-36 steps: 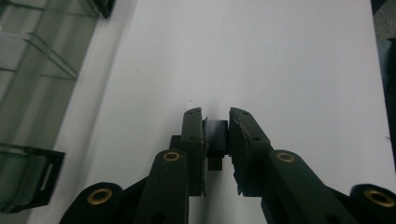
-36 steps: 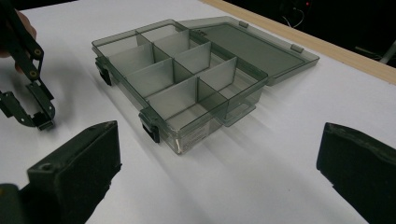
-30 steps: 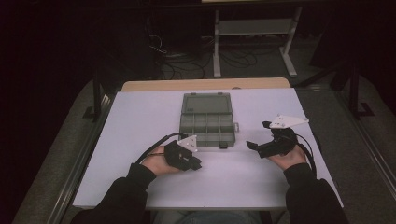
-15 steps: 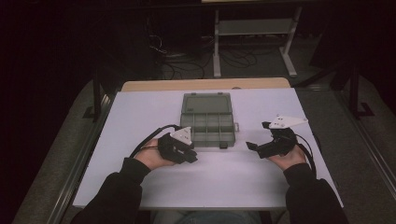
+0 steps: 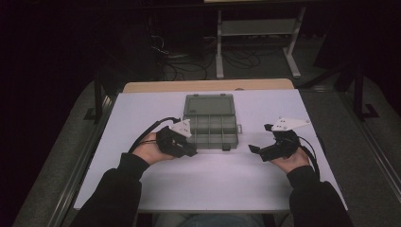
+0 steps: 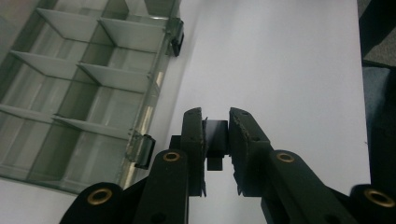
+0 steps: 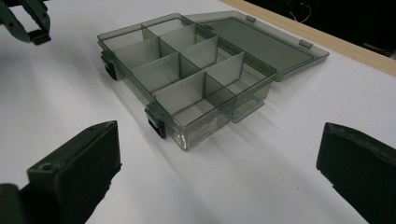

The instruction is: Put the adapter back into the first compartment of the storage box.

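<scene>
Pinching a small black block (image 6: 215, 140), left claw (image 6: 216, 154) nears organizer box (image 6: 88, 88).

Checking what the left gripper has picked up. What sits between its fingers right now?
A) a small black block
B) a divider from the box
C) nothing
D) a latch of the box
A: in the left gripper view the left gripper is shut on a small black block, held over the white table beside the box.
</scene>
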### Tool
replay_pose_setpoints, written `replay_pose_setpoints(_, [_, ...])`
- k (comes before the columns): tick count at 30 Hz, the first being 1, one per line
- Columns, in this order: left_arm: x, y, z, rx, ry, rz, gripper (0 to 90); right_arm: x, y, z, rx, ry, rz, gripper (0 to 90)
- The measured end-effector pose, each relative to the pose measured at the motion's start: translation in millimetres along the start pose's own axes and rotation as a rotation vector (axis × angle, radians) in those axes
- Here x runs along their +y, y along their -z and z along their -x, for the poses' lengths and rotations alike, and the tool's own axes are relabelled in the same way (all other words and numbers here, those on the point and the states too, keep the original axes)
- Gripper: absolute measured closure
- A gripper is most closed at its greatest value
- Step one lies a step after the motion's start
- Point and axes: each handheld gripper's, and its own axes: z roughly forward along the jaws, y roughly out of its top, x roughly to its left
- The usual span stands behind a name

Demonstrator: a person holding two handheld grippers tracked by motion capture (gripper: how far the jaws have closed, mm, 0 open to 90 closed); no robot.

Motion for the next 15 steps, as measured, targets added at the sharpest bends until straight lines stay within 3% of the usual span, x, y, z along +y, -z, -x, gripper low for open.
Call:
replay_pose_setpoints(8, [3.2,18.8,-13.2,0.025,0.029,0.034,76.4,-0.3,-0.1,0.6,0.003,0.0,0.001,0.0])
replay_pose_setpoints(15, [13.5,33.7,-26.0,0.049,0.023,0.061,76.4,-0.1,0.1,0.0,0.005,-0.003,0.004,0.0])
